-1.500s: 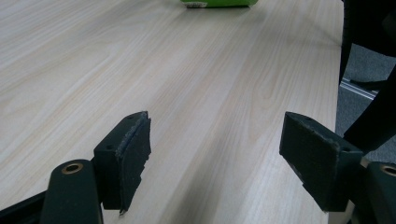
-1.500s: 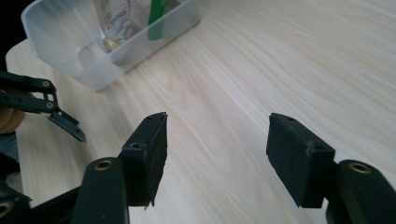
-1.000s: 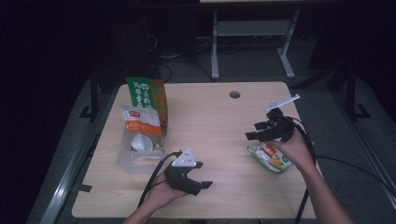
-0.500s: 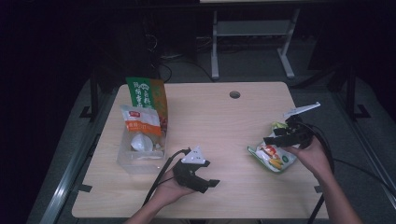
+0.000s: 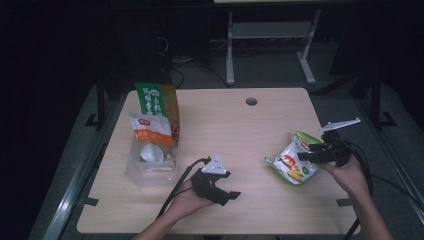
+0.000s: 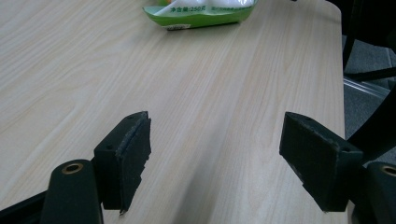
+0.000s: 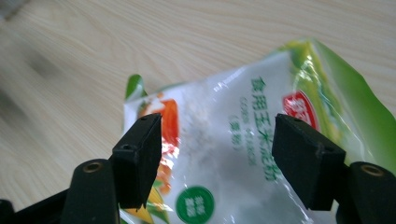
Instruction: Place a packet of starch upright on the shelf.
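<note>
Starch bag (image 5: 291,164), white and green with red and yellow print, lies flat on the wooden table (image 5: 235,130) at about four o'clock from the table's middle, near the right edge. Right gripper (image 5: 306,156) sits just over the bag's upper right part, held by the person's right hand (image 5: 345,172), which comes in from the five o'clock corner of the high view. In the right gripper view its jaws stand wide apart, one on each side of the bag (image 7: 243,154), and the black pads do not press on the wrapper; whether they graze it I cannot tell.

Left gripper (image 5: 226,194) rests low over the table at about six o'clock from the middle, in the person's left hand (image 5: 187,202), with its grey three-cornered plate on top and its cable trailing towards the near edge. Its jaws are spread wide with nothing but bare wood between them, as the left gripper view shows, and they point towards three o'clock, where the bag's green edge (image 6: 201,14) lies well apart from them.

At about nine o'clock stands a clear plastic box (image 5: 147,165) holding a white pouch with an orange label (image 5: 150,134). A green and orange packet (image 5: 159,102) stands upright just behind it. A round hole (image 5: 251,101) sits in the tabletop at twelve o'clock.
</note>
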A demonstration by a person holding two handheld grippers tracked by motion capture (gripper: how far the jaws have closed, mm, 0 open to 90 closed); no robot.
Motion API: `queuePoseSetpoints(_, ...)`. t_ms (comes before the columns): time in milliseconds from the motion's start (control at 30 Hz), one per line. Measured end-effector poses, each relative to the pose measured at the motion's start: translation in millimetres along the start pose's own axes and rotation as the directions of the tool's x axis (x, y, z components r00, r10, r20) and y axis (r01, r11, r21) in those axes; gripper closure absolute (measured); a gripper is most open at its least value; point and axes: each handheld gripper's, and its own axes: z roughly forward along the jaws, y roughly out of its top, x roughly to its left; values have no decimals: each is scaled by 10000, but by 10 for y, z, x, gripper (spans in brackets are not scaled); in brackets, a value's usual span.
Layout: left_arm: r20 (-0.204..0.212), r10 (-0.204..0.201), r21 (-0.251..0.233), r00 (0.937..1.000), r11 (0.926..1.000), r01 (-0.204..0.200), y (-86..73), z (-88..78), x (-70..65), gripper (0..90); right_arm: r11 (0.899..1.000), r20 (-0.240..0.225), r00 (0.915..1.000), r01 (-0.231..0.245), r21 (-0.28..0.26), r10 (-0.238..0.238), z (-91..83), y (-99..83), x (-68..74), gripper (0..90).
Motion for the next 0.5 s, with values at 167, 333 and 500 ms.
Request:
queuePoseSetpoints(167, 54, 13, 23, 10000, 10000, -13, 13, 39, -4, 244, 9997, 246, 9994, -232, 68, 230, -45, -108, -84, 328)
queuePoseSetpoints(333, 93, 51, 70, 9999, 10000, -51, 31, 68, -16, 245, 9987, 516, 9975, -487, 111, 481, -92, -227, -186, 328)
queuePoseSetpoints(500, 139, 90, 72, 9999, 9999, -91, 37, 98, -26, 244, 9964, 850, 9930, -837, 165, 820, -127, -350, -285, 328)
